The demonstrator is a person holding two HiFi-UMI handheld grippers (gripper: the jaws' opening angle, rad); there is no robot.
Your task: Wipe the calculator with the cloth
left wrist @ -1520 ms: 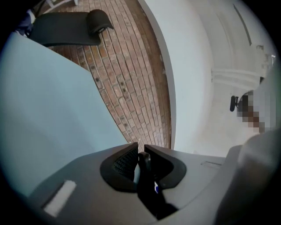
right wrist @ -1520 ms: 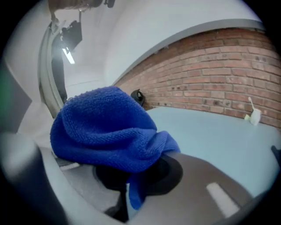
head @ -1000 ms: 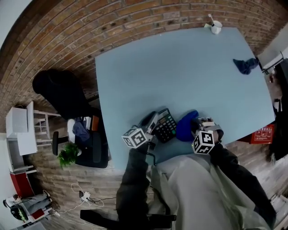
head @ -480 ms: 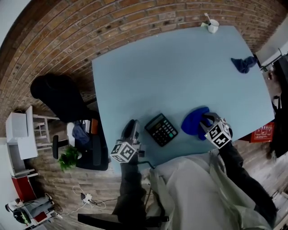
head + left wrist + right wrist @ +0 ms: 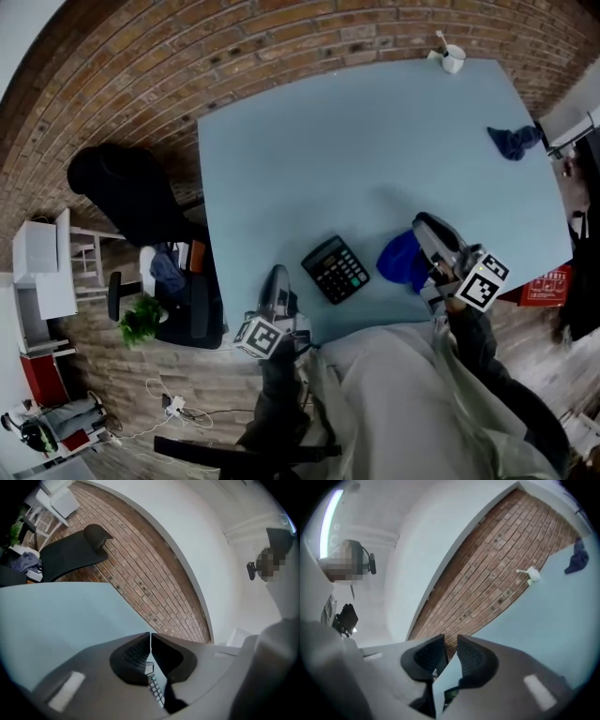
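Note:
The black calculator lies flat on the light blue table, near its front edge. A blue cloth sits bunched just right of it. My left gripper hovers left of the calculator, off it; its jaws are closing and meet at the tips with nothing between them. Some calculator keys show below them. My right gripper is raised at the cloth's right side. Its jaws are closing but still stand a narrow gap apart, with nothing between them.
A second, darker blue cloth lies at the table's right edge and a white cup at the far corner. A brick wall runs behind. A black chair and a plant stand left of the table.
My left gripper drew back from the calculator, which now lies free on the table. My right gripper lifted off the blue cloth, rolled and moved right; the cloth stays on the table.

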